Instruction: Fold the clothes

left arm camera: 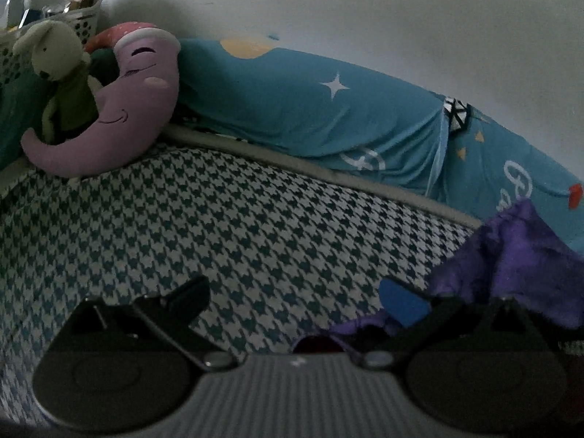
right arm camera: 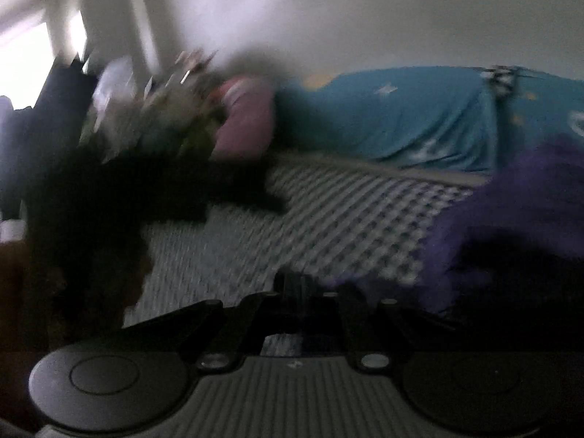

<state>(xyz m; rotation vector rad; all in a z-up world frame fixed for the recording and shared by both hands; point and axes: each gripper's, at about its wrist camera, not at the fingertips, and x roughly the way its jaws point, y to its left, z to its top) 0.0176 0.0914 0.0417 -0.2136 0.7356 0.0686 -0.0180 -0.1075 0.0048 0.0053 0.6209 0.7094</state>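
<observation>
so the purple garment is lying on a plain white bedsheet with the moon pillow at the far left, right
Not quite: the sheet is not plain white. The left wrist view shows the purple garment on a houndstooth-patterned bedsheet, dark teal on white. The rest holds: the moon pillow sits at the far left.
</observation>
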